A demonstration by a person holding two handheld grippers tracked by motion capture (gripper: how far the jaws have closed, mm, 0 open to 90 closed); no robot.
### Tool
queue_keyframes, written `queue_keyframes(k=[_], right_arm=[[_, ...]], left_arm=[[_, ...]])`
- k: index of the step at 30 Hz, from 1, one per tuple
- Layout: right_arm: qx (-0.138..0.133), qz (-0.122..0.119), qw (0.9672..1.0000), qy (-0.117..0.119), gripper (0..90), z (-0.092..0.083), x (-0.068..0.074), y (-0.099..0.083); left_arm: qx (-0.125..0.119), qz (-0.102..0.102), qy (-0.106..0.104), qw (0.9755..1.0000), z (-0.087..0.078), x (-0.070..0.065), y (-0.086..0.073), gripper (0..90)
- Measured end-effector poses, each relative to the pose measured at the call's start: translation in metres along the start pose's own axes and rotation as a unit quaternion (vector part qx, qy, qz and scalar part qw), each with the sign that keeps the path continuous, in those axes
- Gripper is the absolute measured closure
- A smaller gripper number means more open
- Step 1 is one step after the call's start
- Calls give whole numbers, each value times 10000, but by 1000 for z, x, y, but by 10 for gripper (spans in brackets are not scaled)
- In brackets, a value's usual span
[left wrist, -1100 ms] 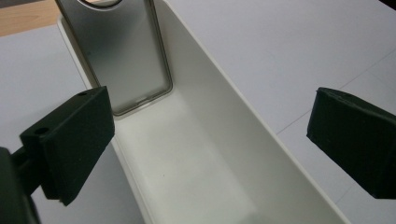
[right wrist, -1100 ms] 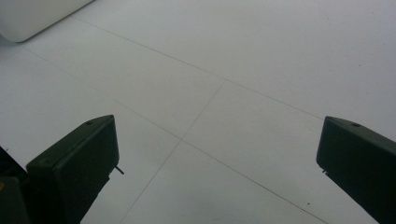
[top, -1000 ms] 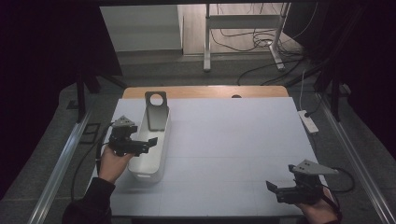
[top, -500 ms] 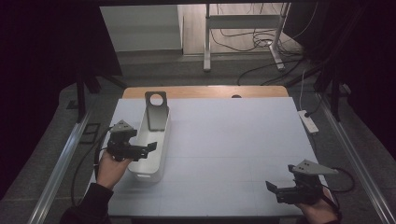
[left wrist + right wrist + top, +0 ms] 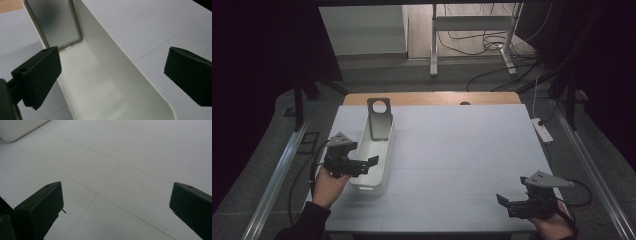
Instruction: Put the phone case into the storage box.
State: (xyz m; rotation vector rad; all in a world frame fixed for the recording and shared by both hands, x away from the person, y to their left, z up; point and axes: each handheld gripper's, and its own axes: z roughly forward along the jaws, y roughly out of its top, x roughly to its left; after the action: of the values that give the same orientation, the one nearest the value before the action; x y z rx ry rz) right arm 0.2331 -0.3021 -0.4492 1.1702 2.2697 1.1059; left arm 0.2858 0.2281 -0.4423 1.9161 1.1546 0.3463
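Observation:
A long white plastic bin (image 5: 374, 155) lies lengthwise on the left part of the table. A grey metal plate with a round hole (image 5: 379, 120) leans upright at its far end, and its lower part (image 5: 58, 25) reaches down inside the bin (image 5: 100, 82). My left gripper (image 5: 367, 164) hovers open over the bin's near end, its jaws straddling the bin's right wall (image 5: 112, 72). My right gripper (image 5: 504, 200) sits open low over the bare table near the front right corner, nothing between its jaws (image 5: 116, 202).
The white table mat (image 5: 462, 150) has faint fold lines. A wooden table edge (image 5: 432, 98) shows at the back. A white power strip (image 5: 542, 129) lies at the right edge. Metal rails (image 5: 277, 185) run along both sides, with cables on the floor behind.
My left gripper has drifted toward the near end of the bin and a little lower. The right gripper has barely moved.

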Motion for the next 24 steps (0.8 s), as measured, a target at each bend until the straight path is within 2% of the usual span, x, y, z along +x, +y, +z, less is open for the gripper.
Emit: queue_keyframes(k=[24], right_arm=[[-14,16,10000,-11,0,0,0,0]], left_arm=[[-73,6,-79,9999,-22,-10,-21,11]])
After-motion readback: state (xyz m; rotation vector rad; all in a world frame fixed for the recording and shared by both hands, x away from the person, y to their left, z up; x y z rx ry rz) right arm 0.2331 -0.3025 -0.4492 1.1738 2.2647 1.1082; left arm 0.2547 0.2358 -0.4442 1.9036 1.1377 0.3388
